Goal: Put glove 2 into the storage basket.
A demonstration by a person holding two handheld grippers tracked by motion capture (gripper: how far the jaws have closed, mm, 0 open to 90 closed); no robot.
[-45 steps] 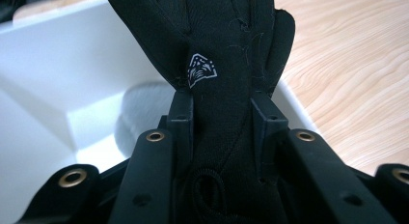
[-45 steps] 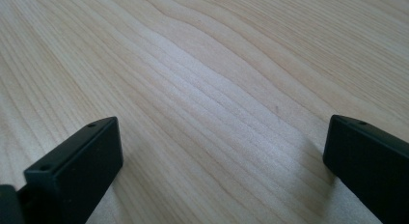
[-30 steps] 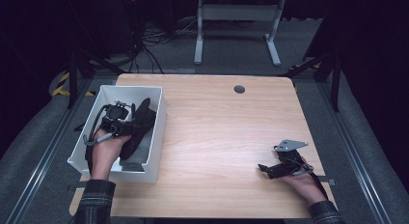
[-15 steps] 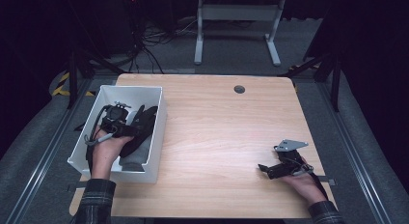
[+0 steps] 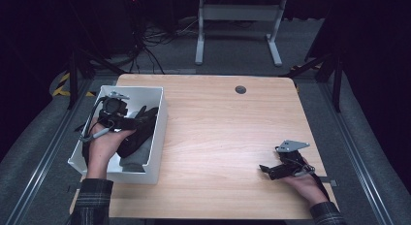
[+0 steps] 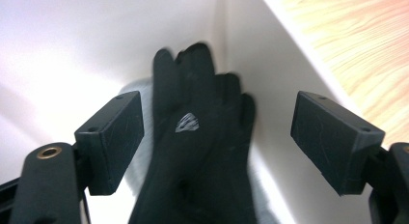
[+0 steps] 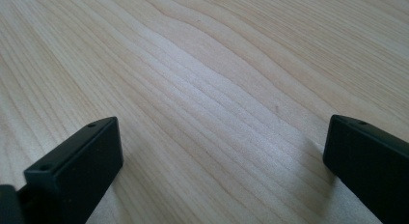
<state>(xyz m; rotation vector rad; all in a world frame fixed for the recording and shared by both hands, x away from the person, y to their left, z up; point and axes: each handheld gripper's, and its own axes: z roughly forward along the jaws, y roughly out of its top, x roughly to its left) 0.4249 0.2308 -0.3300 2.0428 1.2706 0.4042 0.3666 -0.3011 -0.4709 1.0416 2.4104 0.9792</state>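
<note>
Between gripper pads: logoed glove (image 6: 193, 151)

Black glove (image 6: 197, 151), small white logo; grey cloth (image 5: 133, 159) beneath; white bin (image 5: 157, 133); light wood-grain tabletop (image 5: 223, 137).

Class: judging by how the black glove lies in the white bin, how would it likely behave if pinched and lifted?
The black glove looks soft, draped over grey cloth in the white bin, so it would probably flop. Its thin fabric suggests little weight. It seems unlikely to roll.
</note>
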